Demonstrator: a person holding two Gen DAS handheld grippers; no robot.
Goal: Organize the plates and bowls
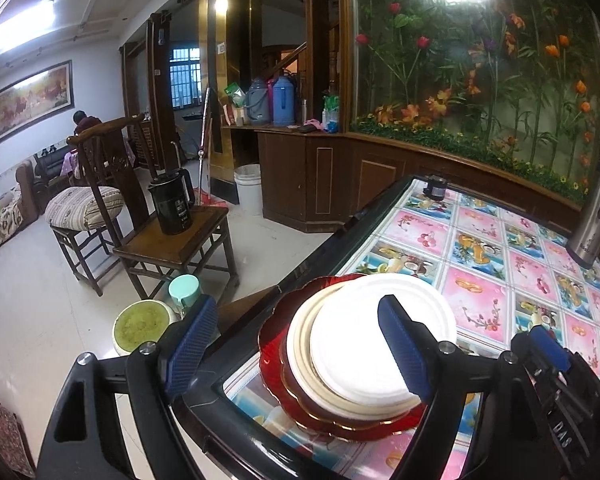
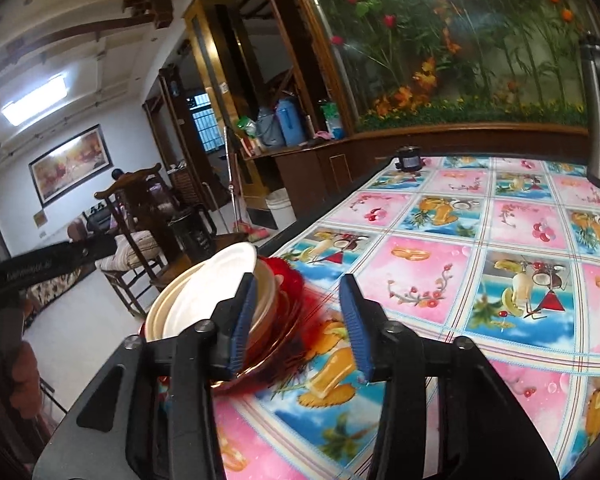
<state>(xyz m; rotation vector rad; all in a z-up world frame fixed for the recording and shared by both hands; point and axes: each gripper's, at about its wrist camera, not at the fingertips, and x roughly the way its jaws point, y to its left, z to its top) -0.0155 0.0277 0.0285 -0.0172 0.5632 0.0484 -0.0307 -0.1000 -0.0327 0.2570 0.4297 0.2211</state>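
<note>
A stack of plates sits at the near left corner of the table [image 1: 500, 272]. A white plate [image 1: 356, 344] tops it, with cream and brown plates under it and a red scalloped plate [image 1: 272, 364] at the bottom. My left gripper [image 1: 296, 320] hangs over the stack's near side, jaws wide and gripping nothing; one finger crosses the white plate, the other is off the table edge. In the right wrist view the white plate [image 2: 208, 292] and red plate [image 2: 288, 276] lie just left of my right gripper [image 2: 300, 308], whose jaws stand apart with only the red rim's blur between them.
A steel flask [image 1: 596, 216] stands at the table's far right and a small dark jar [image 1: 434, 186] at its far edge. Left of the table are a wooden chair with a black kettle [image 1: 172, 204], a green-topped container [image 1: 140, 324] and a mint cup [image 1: 184, 288].
</note>
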